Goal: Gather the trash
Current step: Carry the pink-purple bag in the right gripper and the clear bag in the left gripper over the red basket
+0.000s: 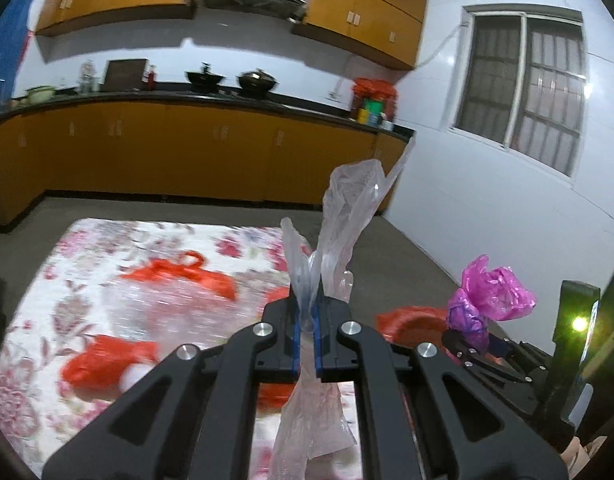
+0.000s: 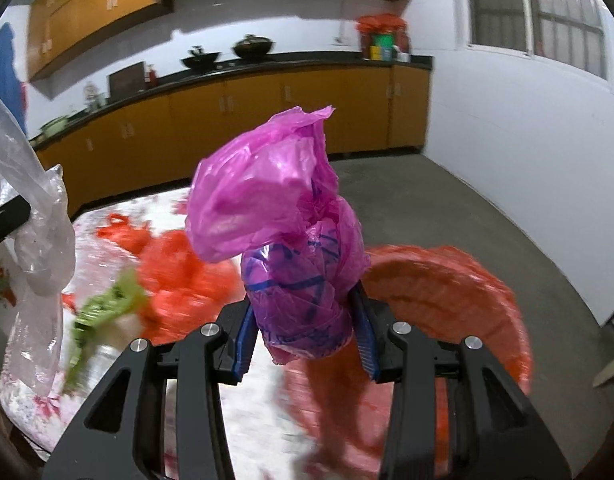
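Observation:
My left gripper (image 1: pixel 306 320) is shut on a crumpled clear plastic bag (image 1: pixel 347 208), whose ends stick up past the blue pads and hang below them. My right gripper (image 2: pixel 305 320) is shut on a magenta plastic bag (image 2: pixel 283 200) wrapped round a bundle with blue markings. In the left wrist view the right gripper (image 1: pixel 471 340) with its magenta bag (image 1: pixel 495 288) is at the right. The clear bag (image 2: pixel 47 240) shows at the left of the right wrist view. Both grippers hover over a table with a floral cloth (image 1: pixel 107 240).
Red plastic bags (image 1: pixel 179 276) (image 1: pixel 107 364) and green leafy scraps (image 2: pixel 103 312) lie on the table. A round container lined with red plastic (image 2: pixel 447 280) sits under and right of my right gripper. Orange kitchen cabinets (image 1: pixel 167 148), grey floor and a white wall lie beyond.

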`<state>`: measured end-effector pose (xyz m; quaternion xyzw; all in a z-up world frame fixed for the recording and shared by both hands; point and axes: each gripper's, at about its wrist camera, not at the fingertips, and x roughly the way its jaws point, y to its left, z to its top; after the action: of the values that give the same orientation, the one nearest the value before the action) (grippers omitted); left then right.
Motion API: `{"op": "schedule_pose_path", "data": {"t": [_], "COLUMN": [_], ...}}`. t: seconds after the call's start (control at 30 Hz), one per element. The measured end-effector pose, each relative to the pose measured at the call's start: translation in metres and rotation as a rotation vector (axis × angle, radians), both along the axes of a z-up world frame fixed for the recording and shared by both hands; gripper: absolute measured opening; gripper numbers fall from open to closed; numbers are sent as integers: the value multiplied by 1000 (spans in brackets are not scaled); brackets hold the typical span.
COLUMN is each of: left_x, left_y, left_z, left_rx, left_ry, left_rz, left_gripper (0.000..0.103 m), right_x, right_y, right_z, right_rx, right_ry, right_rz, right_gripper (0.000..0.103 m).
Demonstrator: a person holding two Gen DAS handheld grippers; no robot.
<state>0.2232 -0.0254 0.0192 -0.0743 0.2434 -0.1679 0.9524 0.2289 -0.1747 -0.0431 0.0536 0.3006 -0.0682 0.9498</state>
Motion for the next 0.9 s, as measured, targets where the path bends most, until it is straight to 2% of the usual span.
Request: {"op": "schedule_pose_path", "data": {"t": [0.17,0.37,0.9], "left_x": [8,16,33], "left_y": [-39,-57,-153], "left_z": [-11,-19,-44], "left_rx": [-33,-90,-73], "left_ry": [32,66,100], "left_rz": [-82,-140,-294], "left_gripper": [6,6,7], "right_x": [-11,-16,-14], "right_y": [-34,-60,-105], "right_z": [-9,-14,-28], "right_rx": [2,6,10], "right_ry": [19,27,70], "right_rz": [-74,-121,-198], "right_gripper": [43,43,44]}}
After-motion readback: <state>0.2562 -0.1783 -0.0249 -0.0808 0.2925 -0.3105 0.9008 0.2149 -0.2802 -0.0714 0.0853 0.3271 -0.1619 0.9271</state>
